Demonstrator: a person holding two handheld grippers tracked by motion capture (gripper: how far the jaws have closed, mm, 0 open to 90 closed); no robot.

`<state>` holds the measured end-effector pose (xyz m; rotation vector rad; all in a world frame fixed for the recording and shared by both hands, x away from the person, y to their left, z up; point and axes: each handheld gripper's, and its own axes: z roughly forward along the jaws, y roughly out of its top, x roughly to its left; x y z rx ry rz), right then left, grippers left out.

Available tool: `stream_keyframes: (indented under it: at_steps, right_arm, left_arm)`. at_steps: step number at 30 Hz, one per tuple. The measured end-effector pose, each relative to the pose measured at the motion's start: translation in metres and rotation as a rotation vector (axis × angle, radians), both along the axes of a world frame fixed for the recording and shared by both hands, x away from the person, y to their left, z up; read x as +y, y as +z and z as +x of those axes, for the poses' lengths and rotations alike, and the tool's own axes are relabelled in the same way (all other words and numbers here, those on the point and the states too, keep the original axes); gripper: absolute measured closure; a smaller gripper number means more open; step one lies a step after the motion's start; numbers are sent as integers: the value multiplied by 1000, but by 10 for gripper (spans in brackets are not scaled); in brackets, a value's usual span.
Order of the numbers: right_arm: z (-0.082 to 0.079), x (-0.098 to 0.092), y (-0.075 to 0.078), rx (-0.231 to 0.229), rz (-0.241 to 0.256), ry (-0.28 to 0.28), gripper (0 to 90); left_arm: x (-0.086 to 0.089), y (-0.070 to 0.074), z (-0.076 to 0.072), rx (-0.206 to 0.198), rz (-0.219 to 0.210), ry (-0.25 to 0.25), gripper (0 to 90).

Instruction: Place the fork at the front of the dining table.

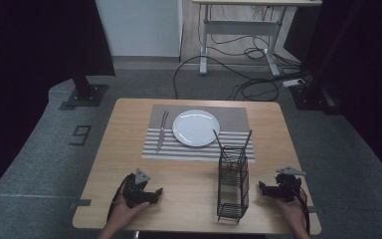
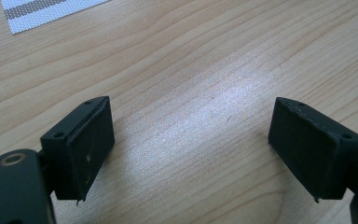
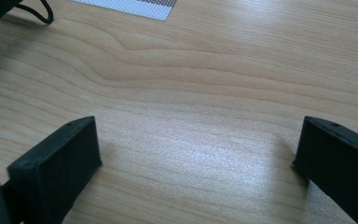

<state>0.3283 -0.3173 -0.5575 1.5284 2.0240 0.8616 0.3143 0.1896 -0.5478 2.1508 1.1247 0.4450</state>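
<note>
One marking to read here: a dark figure "9" on the grey floor, left of the surface.

Knife left of plate; rack nearer.

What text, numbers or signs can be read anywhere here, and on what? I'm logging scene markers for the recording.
"9": dark tape mark on the grey floor left of the table, seen in the high view.
No other text shows on the plate, placemat or wire caddy.
</note>
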Motion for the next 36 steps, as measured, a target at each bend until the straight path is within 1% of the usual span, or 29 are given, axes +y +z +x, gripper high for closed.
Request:
stream_keyframes:
  at_steps: [5,7,8,9,10,13,14,17,19,21,23,24,25,27,29,30,34,36]
  right_arm:
    - [-2,0,0,-1,3,0,0]
    - [-5,0,0,-3,2,-13,2]
    - [-8,0,0,-11,6,-39,40]
    - [-10,0,1,-17,8,-46,61]
    - [-10,0,1,-17,8,-46,61]
    - [-13,0,3,-35,14,-67,71]
    - [-15,1,7,-52,23,-73,82]
    - [-18,2,13,-65,53,-66,90]
    - [-20,3,18,-77,70,-51,96]
    - [-21,3,24,-95,71,-43,104]
    - [-22,3,27,-104,70,-39,107]
    - [-22,3,31,-114,74,-38,107]
    - [-20,3,39,-131,94,-31,109]
    - [-19,4,41,-137,101,-28,109]
    - [-16,8,51,-160,133,-18,112]
    - [-16,9,53,-167,139,-14,115]
    - [-14,13,60,-179,155,0,124]
    - [-13,15,65,-187,172,8,128]
  left_arm:
    - [0,0,1,0,1,-3,141]
    - [0,0,1,0,1,-3,140]
    - [0,0,1,0,1,-3,140]
    - [0,0,1,0,1,-3,141]
    - [0,0,1,0,1,-3,141]
    - [0,0,1,0,1,-3,141]
    - [0,0,1,1,1,-3,141]
    - [-1,0,1,1,2,-6,140]
    - [-1,0,2,1,1,-6,140]
    - [-1,0,2,1,1,-6,140]
    - [-1,0,2,1,2,-7,140]
    - [-1,0,2,1,2,-6,139]
    - [-1,0,2,1,2,-6,139]
    - [-1,0,2,1,1,-6,139]
    - [-1,0,2,1,1,-5,139]
    - [-1,0,2,1,1,-4,139]
    - [-1,0,2,1,1,-4,140]
    - [-1,0,2,1,1,-4,139]
